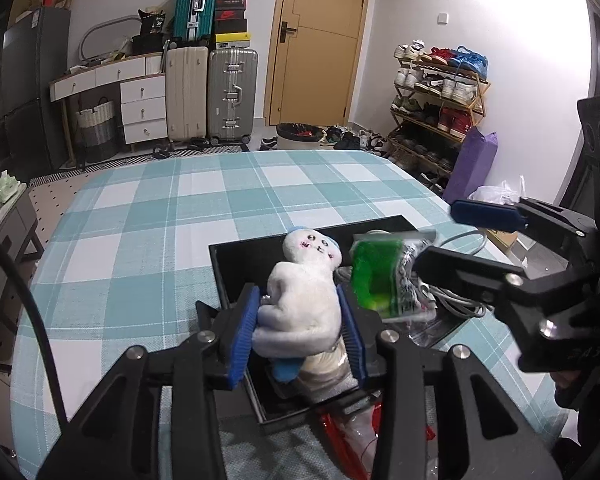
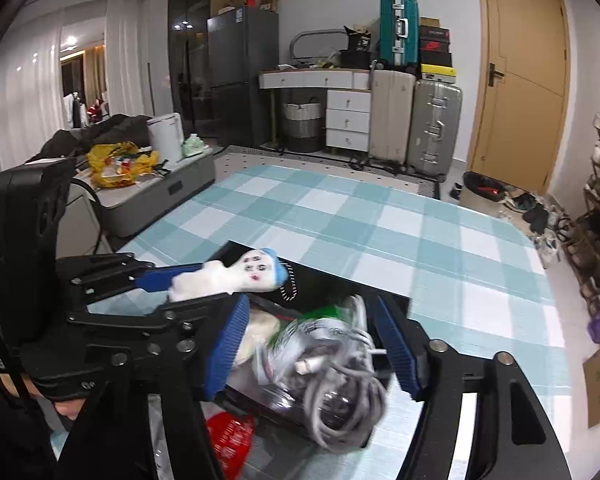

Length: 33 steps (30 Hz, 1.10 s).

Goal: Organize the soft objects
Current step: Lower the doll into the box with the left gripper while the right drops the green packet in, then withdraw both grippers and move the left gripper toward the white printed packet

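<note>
Left wrist view: my left tongs (image 1: 300, 328) pinch the white plush doll (image 1: 300, 300) by its body, above the black box (image 1: 236, 264) on the checked tablecloth (image 1: 148, 216). My right tongs (image 2: 312, 344) are spread wide over the bagged grey cable (image 2: 340, 380) in that box.

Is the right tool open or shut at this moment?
Open. The right tool has its blue pads spread wide apart over the black box, gripping nothing; the bundled cable lies between them.
</note>
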### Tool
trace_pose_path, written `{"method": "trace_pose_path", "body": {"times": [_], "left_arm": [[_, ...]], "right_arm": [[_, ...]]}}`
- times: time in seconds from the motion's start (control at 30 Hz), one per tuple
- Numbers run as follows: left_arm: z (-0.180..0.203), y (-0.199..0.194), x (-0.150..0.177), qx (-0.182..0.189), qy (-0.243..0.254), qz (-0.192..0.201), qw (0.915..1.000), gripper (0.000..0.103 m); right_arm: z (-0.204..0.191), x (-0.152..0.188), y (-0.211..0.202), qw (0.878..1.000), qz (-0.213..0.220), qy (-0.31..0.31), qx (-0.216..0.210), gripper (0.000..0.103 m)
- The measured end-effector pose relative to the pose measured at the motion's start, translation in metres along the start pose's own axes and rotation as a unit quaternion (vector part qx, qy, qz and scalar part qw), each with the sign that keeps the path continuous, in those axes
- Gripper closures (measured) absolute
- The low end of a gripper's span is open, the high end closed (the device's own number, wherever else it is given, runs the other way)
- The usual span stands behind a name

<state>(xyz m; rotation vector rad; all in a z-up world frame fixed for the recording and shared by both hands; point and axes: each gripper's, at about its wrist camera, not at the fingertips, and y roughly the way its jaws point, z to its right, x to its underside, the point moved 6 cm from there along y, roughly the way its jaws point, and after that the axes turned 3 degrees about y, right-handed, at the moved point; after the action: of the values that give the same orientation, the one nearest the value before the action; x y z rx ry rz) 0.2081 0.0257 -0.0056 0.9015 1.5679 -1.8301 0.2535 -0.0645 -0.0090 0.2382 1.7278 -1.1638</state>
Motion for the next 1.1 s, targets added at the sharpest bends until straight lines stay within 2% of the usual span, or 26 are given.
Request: {"method": "trace_pose_path", "body": {"times": [0.07, 0.13, 0.2, 0.23, 0.27, 0.33, 0.37, 0.47, 0.63, 1.1], "left_arm": [[0.001, -0.001, 0.0, 0.0, -0.002, -0.002, 1.0, 0.056], [0.001, -0.004, -0.001, 0.001, -0.009, 0.0, 1.0, 0.042], [0.001, -0.009, -0.002, 0.002, -0.014, 0.002, 0.9999, 0.041], [0.001, -0.011, -0.002, 0.001, -0.015, 0.001, 0.9999, 0.035], [0.001, -0.014, -0.001, 0.0, -0.016, 0.001, 0.9999, 0.022], [0.0, -0.023, -0.001, -0.009, -0.022, 0.016, 0.9996, 0.005], [-0.001, -0.027, -0.001, -0.009, -0.024, 0.022, 0.9994, 0.002], [0.0, -0.038, 0.002, -0.006, -0.026, 0.026, 0.9993, 0.001], [0.001, -0.052, 0.013, -0.035, -0.02, 0.027, 0.9988, 0.0], [0.005, -0.074, 0.045, -0.063, -0.016, 0.02, 0.9977, 0.0]], "right_arm": [[0.007, 0.003, -0.006, 1.0, 0.003, 0.009, 0.005, 0.021], [0.011, 0.006, -0.012, 1.0, 0.002, 0.016, 0.002, 0.017], [0.014, 0.009, -0.019, 1.0, 0.001, 0.023, 0.003, 0.013], [0.016, 0.011, -0.022, 1.0, 0.001, 0.028, 0.003, 0.009], [0.017, 0.013, -0.024, 0.999, 0.001, 0.032, 0.002, 0.008], [0.017, 0.017, -0.03, 0.999, -0.001, 0.042, -0.009, 0.004], [0.016, 0.019, -0.033, 0.999, -0.002, 0.047, -0.014, 0.002], [0.015, 0.025, -0.041, 0.998, -0.001, 0.056, -0.023, 0.001], [0.012, 0.041, -0.047, 0.998, -0.009, 0.066, -0.021, 0.001], [-0.002, 0.075, -0.06, 0.997, -0.008, 0.069, -0.031, 0.001]]}}
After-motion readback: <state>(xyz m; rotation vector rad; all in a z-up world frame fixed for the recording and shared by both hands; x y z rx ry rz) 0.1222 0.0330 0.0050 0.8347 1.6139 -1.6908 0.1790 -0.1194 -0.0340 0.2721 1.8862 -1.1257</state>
